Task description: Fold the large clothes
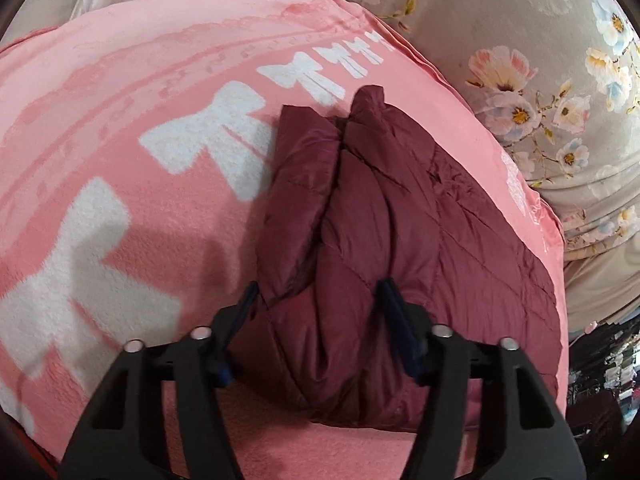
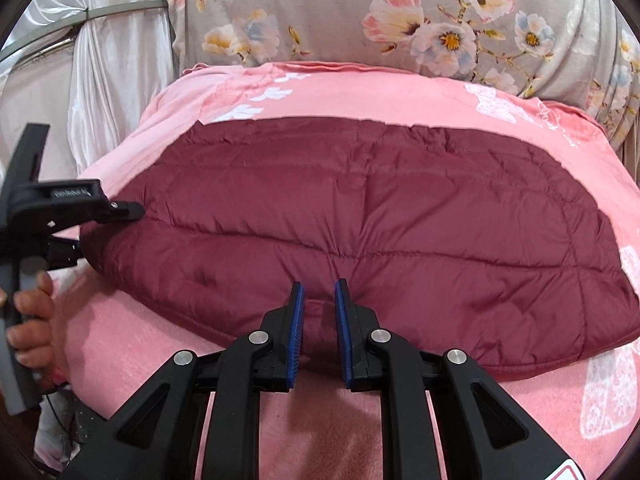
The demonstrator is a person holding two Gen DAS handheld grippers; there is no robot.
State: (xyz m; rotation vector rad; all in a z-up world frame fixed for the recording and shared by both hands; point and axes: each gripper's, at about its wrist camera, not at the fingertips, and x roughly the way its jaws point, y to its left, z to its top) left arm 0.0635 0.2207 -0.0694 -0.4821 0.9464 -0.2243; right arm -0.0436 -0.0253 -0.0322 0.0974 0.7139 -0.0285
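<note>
Left tongs (image 1: 316, 296) parted astride quilted jacket (image 1: 380, 216), right tongs (image 2: 319, 292) slightly agape, sleeves hidden.

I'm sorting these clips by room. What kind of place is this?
Most likely a bedroom at home. The maroon quilted jacket lies on a pink blanket with white bows, spread like bedding; behind it is floral-print bedding, and white satin drapery hangs at the left.
</note>
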